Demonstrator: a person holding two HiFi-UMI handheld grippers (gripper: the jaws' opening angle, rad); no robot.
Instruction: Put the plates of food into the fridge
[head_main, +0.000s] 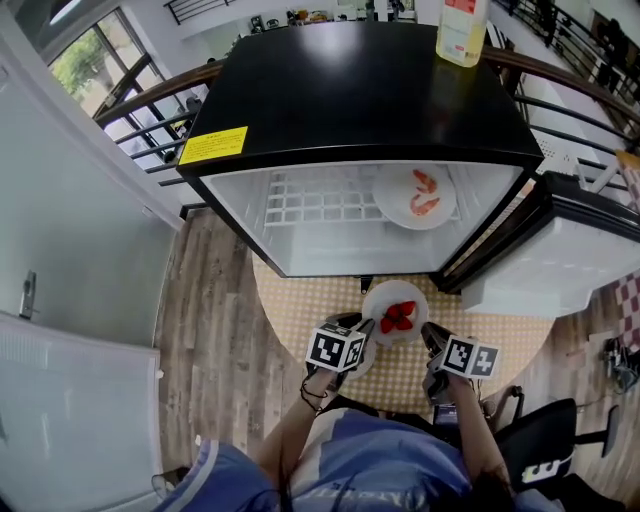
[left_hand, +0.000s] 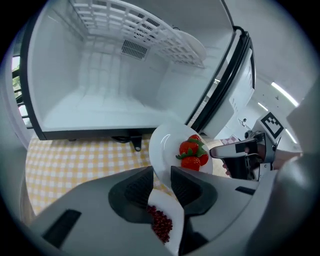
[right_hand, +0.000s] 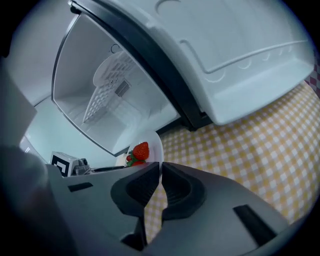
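Note:
A white plate (head_main: 385, 298) with strawberries (head_main: 399, 315) hangs just above the checked table, in front of the open fridge (head_main: 360, 100). My left gripper (head_main: 364, 328) is shut on its left rim and my right gripper (head_main: 428, 331) on its right rim. In the left gripper view the rim (left_hand: 167, 145) sits pinched between the pads, strawberries (left_hand: 192, 152) beyond. The right gripper view shows the plate (right_hand: 152, 145) edge-on in the jaws. A second plate (head_main: 392, 212), with shrimp on it, rests on the fridge's wire shelf. A small plate of red berries (left_hand: 160, 222) lies under my left gripper.
The fridge door (head_main: 560, 260) stands open to the right. A bottle (head_main: 462, 30) stands on the fridge top. The wire shelf (head_main: 310, 200) is bare on its left part. The round table has a yellow checked cloth (head_main: 300, 300). A black chair (head_main: 550, 440) is at lower right.

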